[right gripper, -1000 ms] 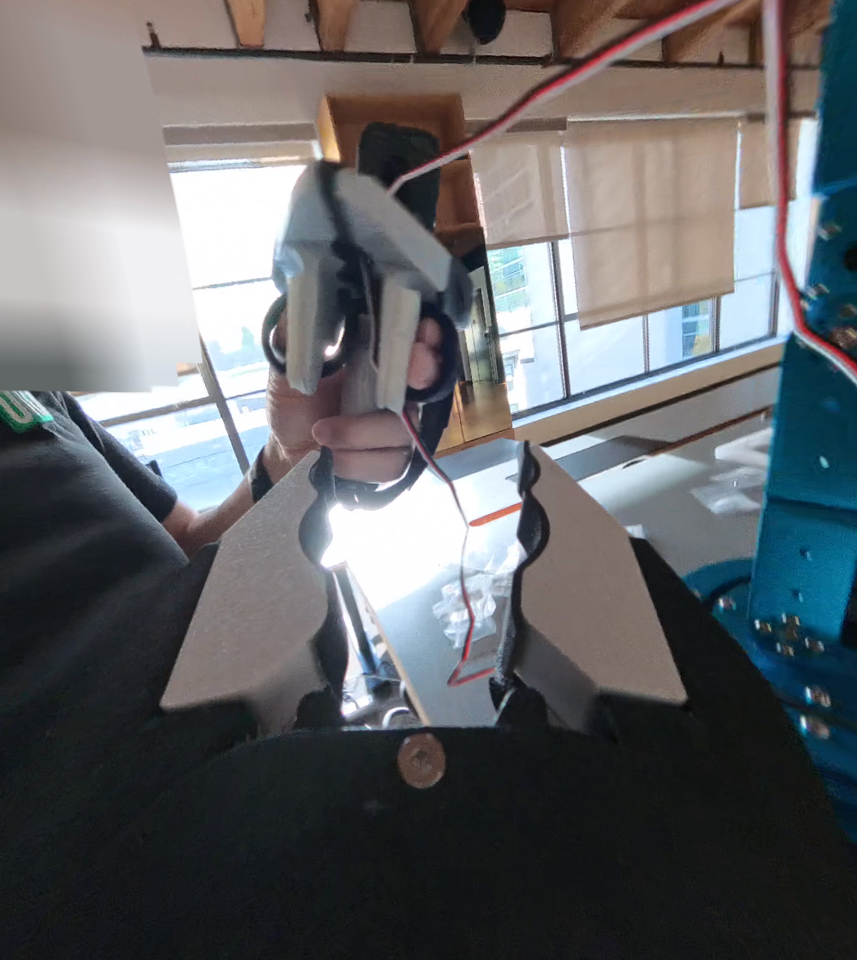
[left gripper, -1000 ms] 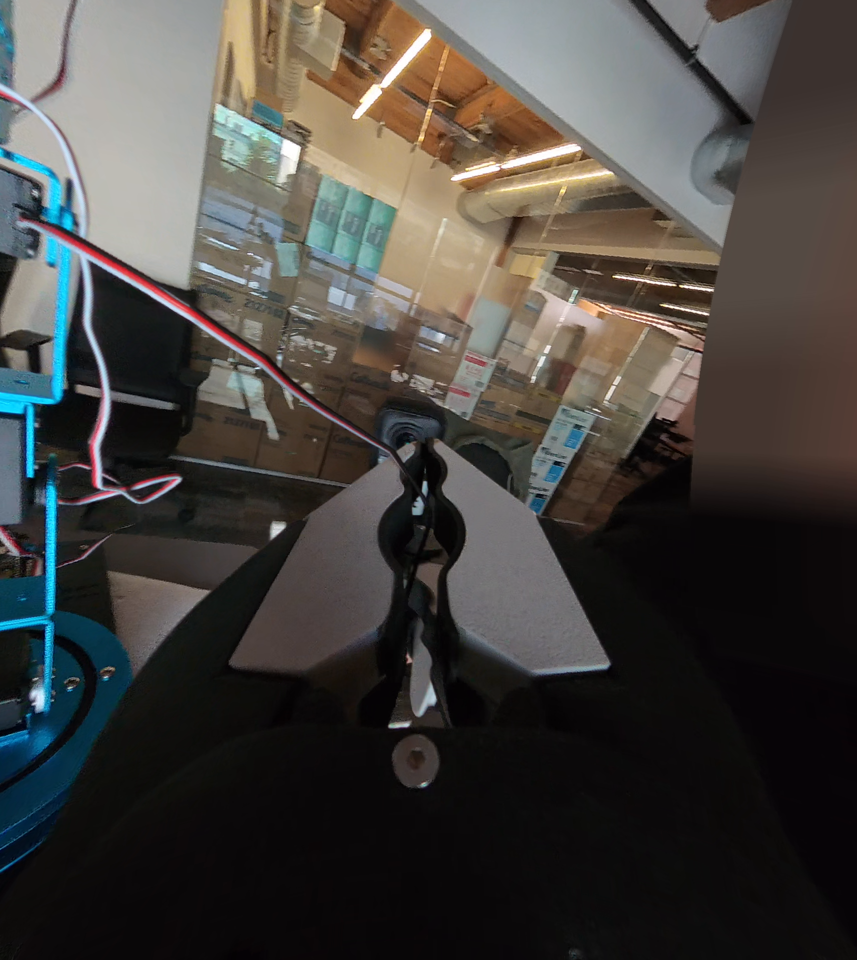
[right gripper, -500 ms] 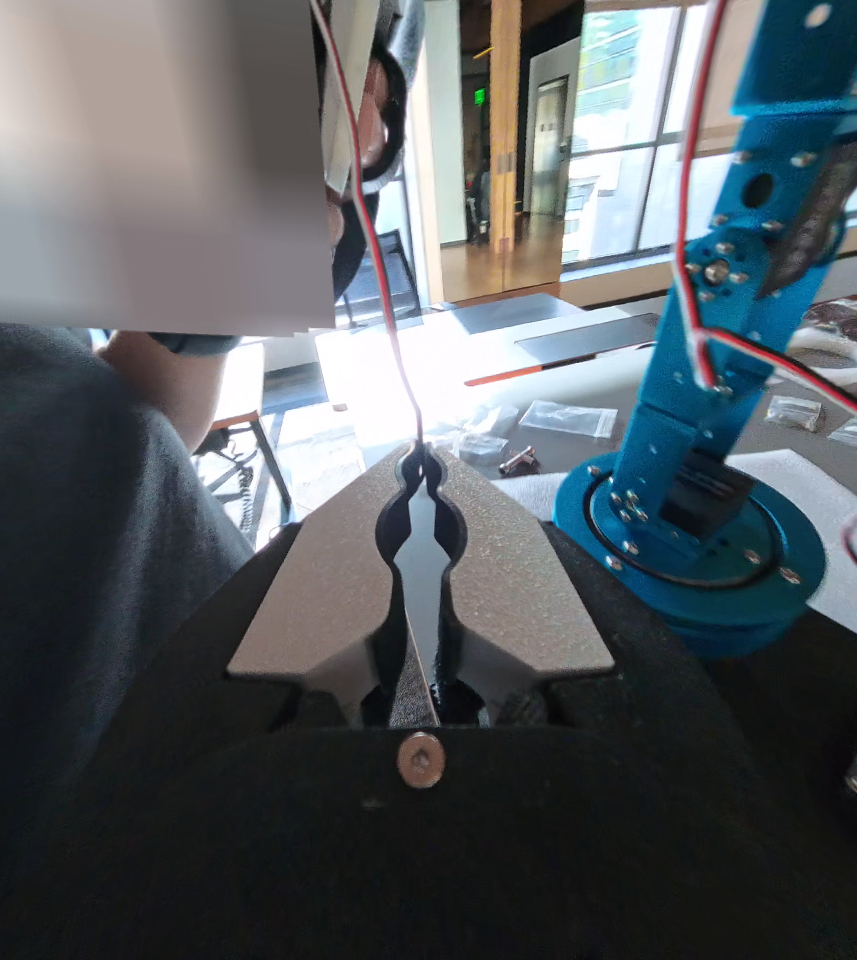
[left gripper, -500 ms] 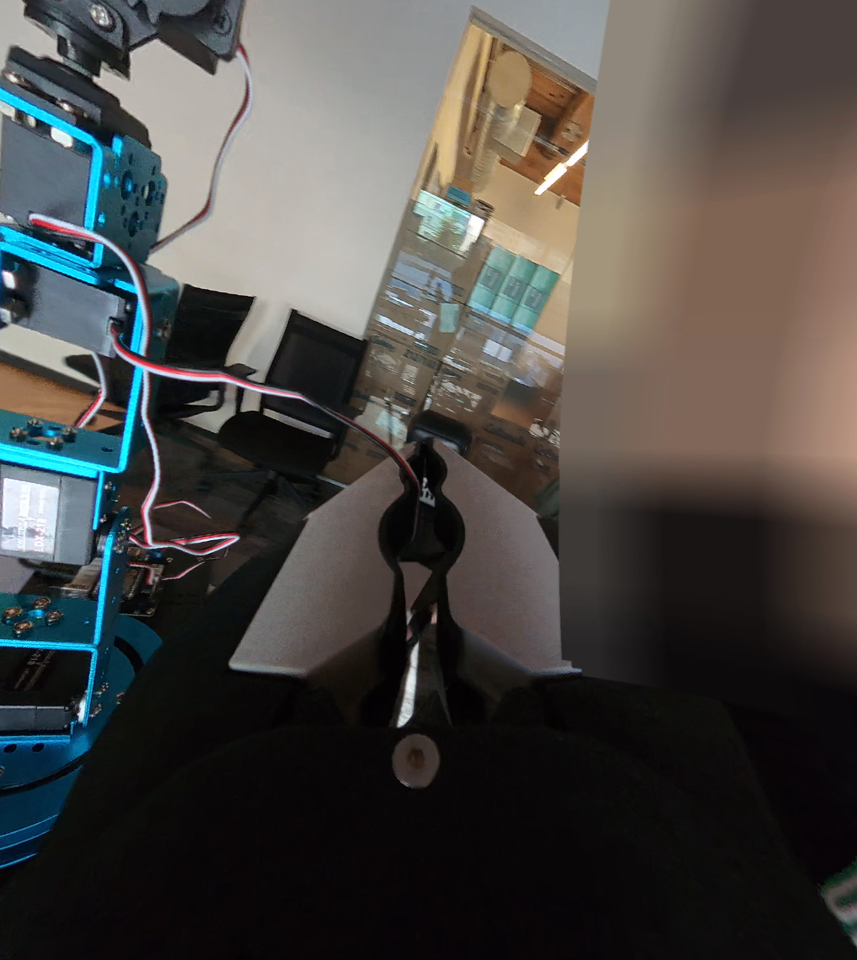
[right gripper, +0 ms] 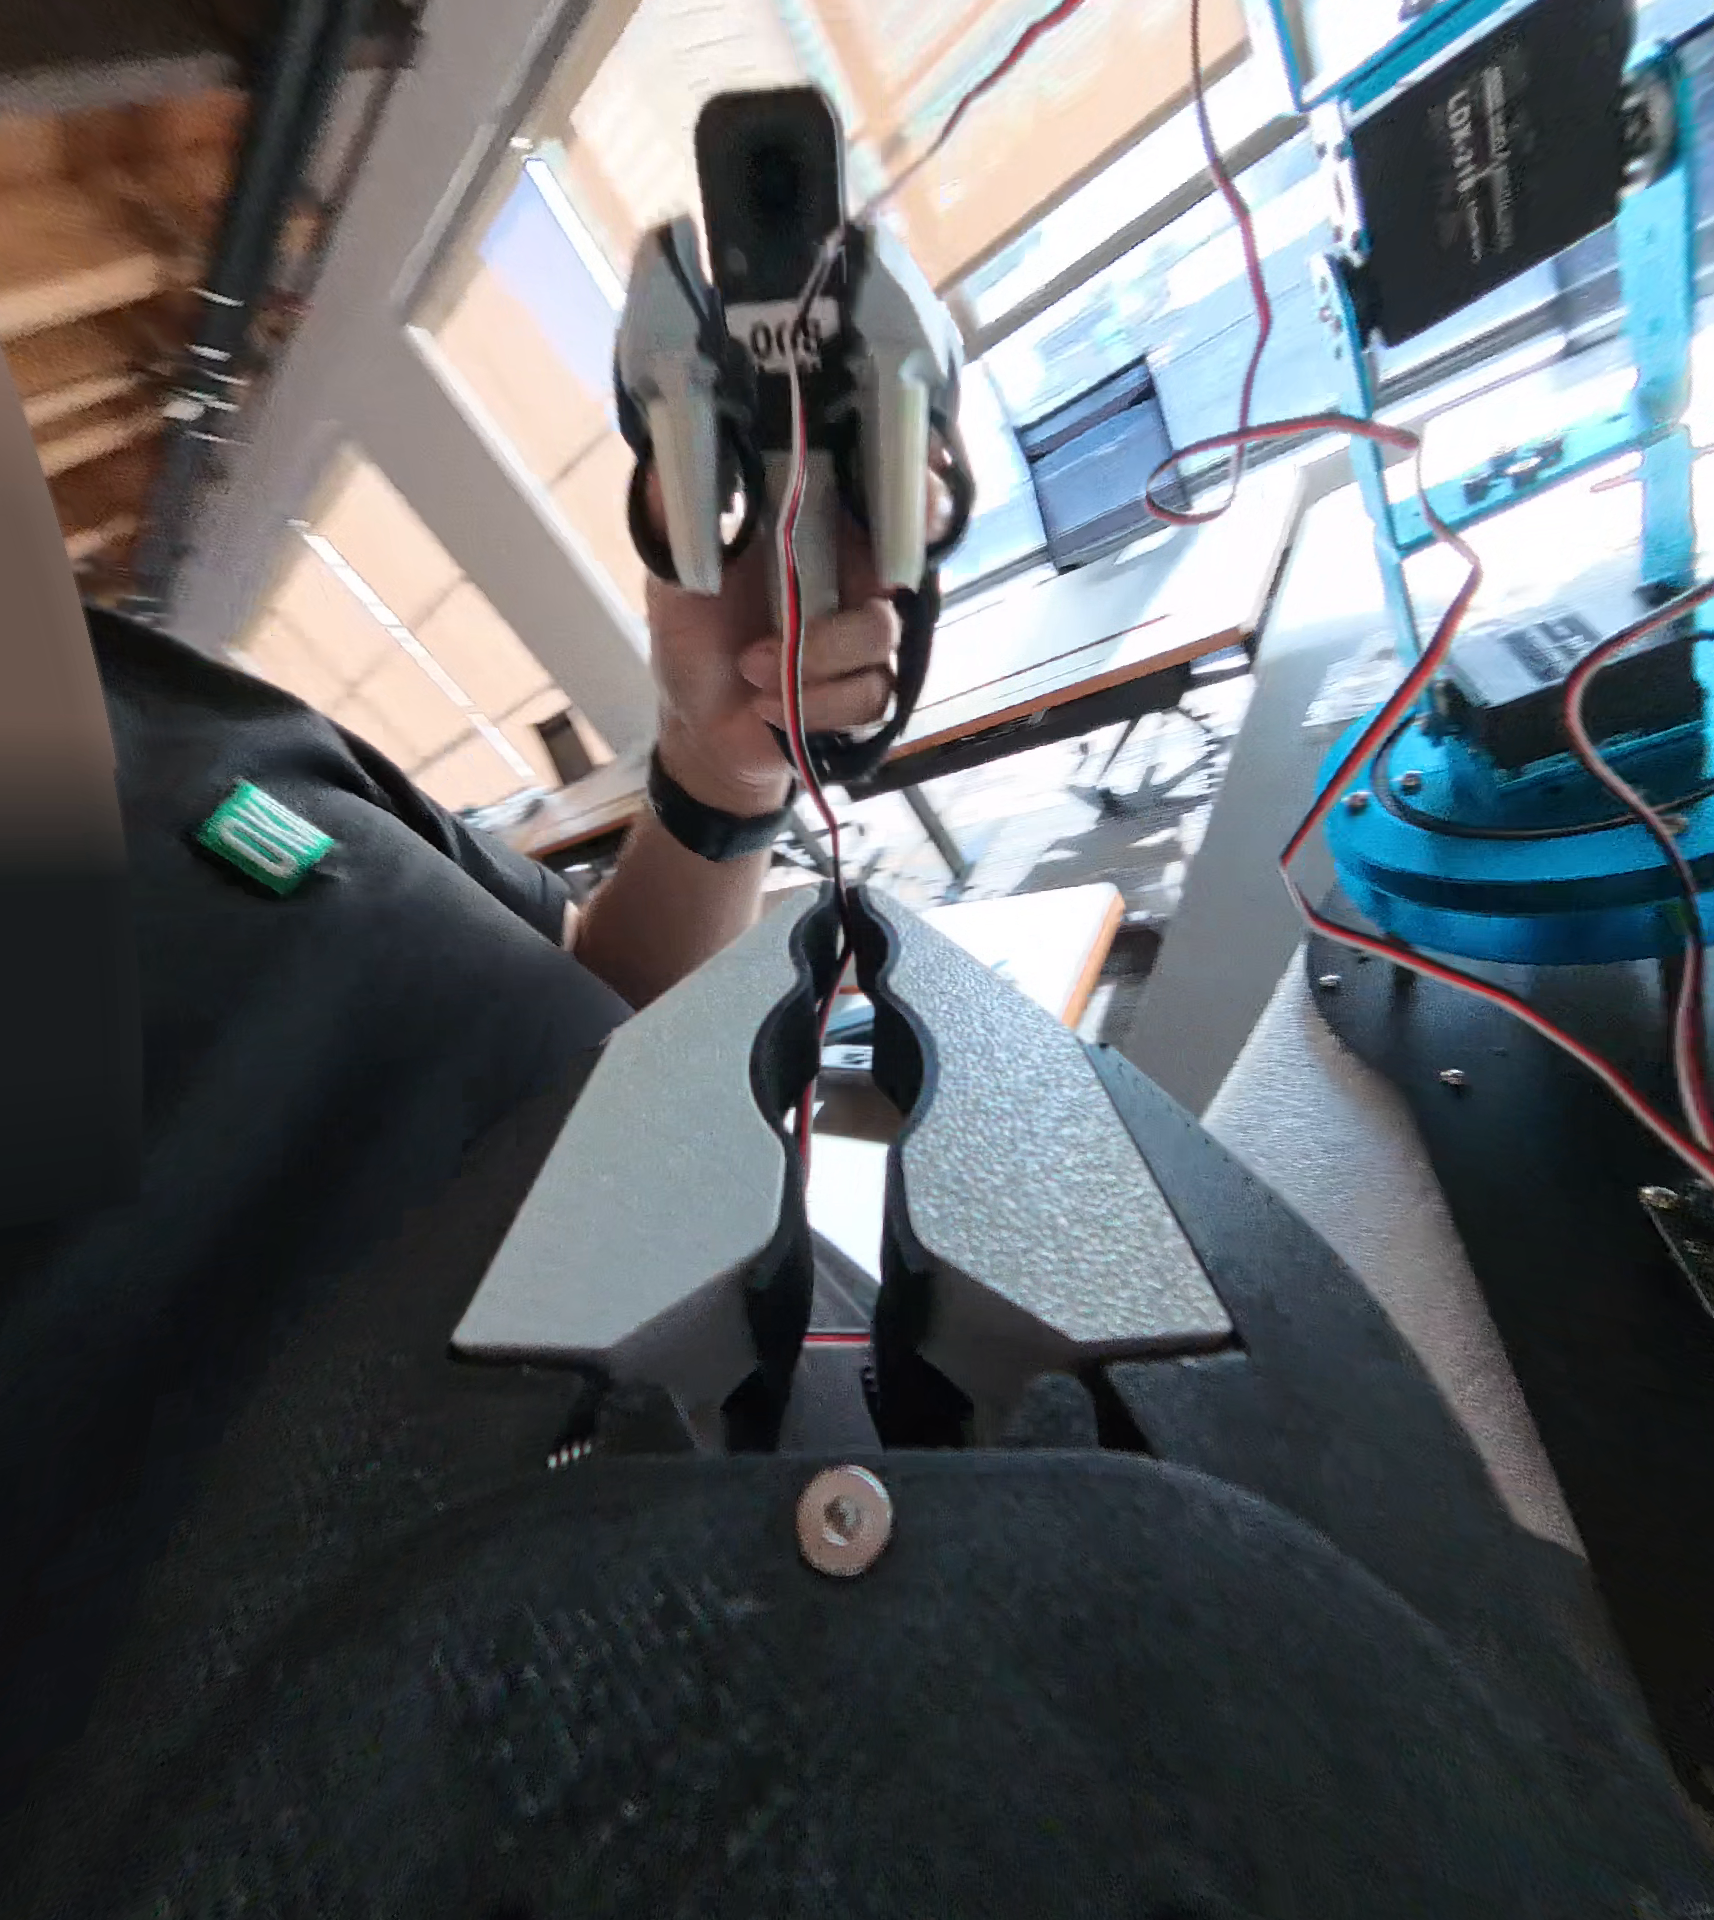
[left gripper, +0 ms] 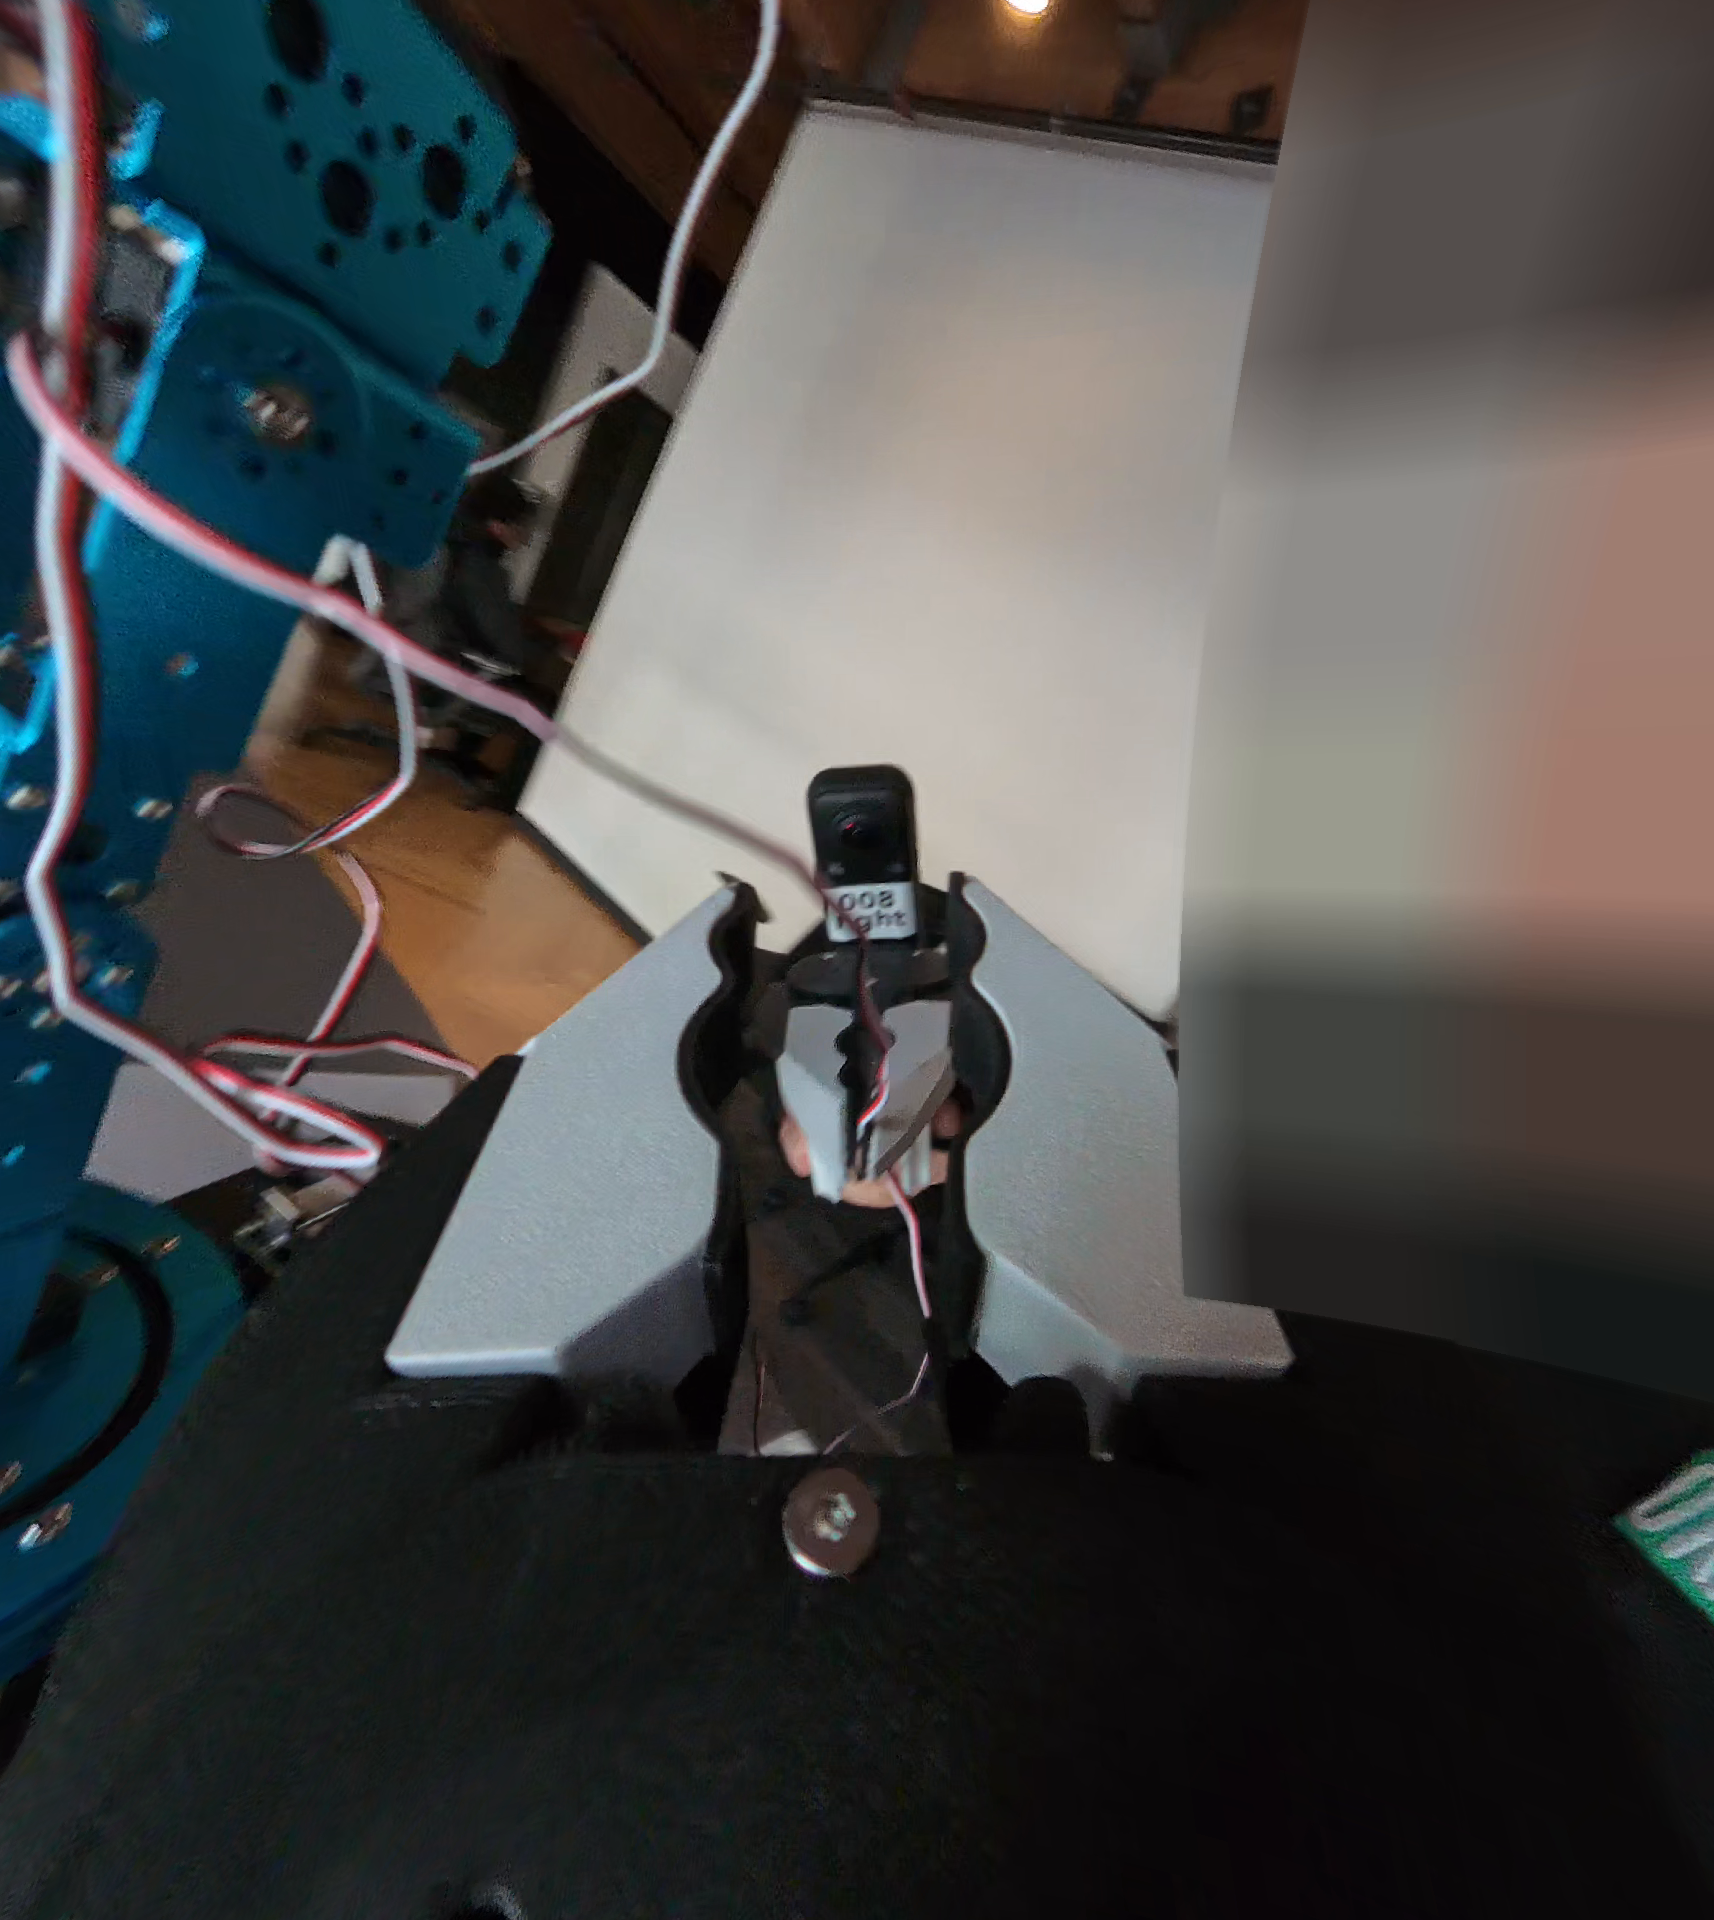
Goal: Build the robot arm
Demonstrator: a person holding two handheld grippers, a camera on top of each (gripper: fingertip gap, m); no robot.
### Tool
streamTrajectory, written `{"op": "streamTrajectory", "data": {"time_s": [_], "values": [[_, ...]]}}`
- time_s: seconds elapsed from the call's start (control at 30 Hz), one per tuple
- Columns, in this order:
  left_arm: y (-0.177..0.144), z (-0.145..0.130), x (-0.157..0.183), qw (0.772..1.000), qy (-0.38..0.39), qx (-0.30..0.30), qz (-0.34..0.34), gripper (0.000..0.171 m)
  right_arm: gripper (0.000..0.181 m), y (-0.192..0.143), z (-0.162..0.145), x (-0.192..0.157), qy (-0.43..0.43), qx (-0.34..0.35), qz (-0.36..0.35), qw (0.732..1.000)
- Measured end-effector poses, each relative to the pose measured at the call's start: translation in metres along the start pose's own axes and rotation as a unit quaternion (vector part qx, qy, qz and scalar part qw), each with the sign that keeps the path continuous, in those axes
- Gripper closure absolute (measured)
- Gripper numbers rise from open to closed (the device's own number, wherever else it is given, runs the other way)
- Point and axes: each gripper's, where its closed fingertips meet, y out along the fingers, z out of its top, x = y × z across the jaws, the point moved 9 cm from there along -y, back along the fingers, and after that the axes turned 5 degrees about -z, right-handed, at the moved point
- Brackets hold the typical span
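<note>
1. You are pinching a thin red, white and black wire (right gripper: 799, 665) at the very tip of your right tongs (right gripper: 845, 906). Their jaws are pressed together on it.
2. You are holding your left tongs (left gripper: 848, 914) with the jaws spread apart. The wire is passing through the gap between them, and you are not gripping it there.
3. In the right wrist view, your left tongs (right gripper: 788, 488) are facing the camera, up above the right ones. Your hand (right gripper: 780, 686) is wrapped around their handle.
4. In the left wrist view, your right tongs (left gripper: 863, 1101) are showing through the gap, with a small black camera (left gripper: 861, 826) sitting on top of them.
5. The wire is running from your right tongs up between the left fingers and then away to a blue metal robot arm (right gripper: 1518, 665).
6. The blue arm is standing on its round base on the dark surface (right gripper: 1518, 1164), to the right of your right tongs.
7. More loose wires (left gripper: 302, 1112) are hanging from the blue arm (left gripper: 157, 540), which is blurry in the left wrist view.
</note>
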Motion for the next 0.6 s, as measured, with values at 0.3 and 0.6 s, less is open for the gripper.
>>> {"op": "streamTrajectory", "data": {"time_s": [0.3,0.6], "values": [[0.003,-0.097,-0.001,0.992,0.019,-0.079,0.098,0.122,0.18,0.008,0.029,0.03,0.065,-0.054,0.121,0.989],[0.082,-0.156,0.032,0.939,0.149,-0.102,0.292,0.122,0.18,0.006,0.052,0.044,0.114,-0.103,0.266,0.952]]}}
